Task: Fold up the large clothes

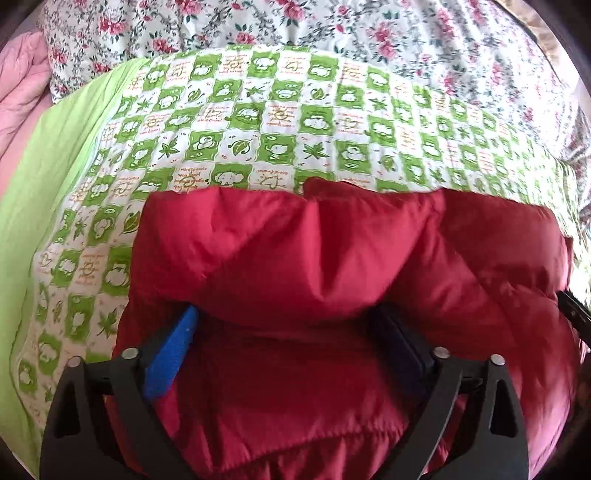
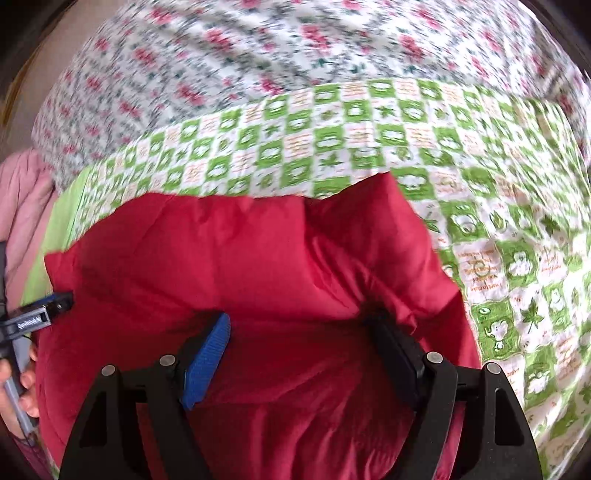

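A puffy red jacket lies folded on a green-and-white checked sheet. My left gripper has its jaws wide apart, and a thick fold of the jacket bulges between the blue finger and the dark finger. In the right wrist view the same jacket fills the lower half. My right gripper also stands wide, with jacket cloth bunched between its blue finger and dark finger. The fingertips of both are buried in cloth.
A floral quilt lies beyond the checked sheet. Pink bedding sits at the far left. The left gripper's body and the hand holding it show at the left edge of the right wrist view.
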`<state>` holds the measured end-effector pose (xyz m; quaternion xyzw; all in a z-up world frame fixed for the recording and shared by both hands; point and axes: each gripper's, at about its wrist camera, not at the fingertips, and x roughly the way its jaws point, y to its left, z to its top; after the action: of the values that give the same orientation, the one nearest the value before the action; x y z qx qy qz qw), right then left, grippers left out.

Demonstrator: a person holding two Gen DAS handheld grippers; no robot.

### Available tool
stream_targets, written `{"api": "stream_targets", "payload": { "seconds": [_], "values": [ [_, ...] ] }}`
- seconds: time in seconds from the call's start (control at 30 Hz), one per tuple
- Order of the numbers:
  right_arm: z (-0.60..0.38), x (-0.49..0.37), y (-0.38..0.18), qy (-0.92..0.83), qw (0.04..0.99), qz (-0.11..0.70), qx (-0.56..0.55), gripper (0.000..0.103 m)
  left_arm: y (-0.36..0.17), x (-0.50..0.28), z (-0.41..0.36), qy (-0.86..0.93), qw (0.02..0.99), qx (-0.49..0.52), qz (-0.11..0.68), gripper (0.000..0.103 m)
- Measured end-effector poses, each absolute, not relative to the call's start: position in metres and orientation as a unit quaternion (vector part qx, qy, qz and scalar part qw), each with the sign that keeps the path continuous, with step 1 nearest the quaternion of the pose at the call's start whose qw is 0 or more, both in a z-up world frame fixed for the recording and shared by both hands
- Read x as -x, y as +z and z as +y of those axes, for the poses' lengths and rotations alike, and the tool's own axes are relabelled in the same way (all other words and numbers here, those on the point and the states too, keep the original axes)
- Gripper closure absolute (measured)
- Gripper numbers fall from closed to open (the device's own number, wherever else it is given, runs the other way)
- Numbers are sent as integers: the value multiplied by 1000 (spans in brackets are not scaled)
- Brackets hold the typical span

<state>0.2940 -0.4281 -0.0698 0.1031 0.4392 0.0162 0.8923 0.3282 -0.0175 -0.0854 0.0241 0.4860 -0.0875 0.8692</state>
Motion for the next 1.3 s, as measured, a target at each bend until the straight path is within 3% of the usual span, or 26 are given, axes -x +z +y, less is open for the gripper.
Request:
{"api": "stream_targets", "payload": {
  "seconds": [0.3, 0.57, 0.93, 1.3],
  "values": [
    [-444, -292, -75, 12, 890, 431, -147, 27, -87, -337, 19, -62, 877, 70, 472, 1],
    [-436, -299, -75, 16, 890, 436, -129, 25, -55, -293, 45, -48, 891, 111, 438, 9],
    [-444, -292, -64, 39, 896, 416, -152, 24, -34, -191, 25, -143, 892, 45, 426, 9],
    [-412, -202, -16, 95, 917, 369, -122, 24, -45, -152, 13, -168, 888, -9, 427, 8]
  ]
}}
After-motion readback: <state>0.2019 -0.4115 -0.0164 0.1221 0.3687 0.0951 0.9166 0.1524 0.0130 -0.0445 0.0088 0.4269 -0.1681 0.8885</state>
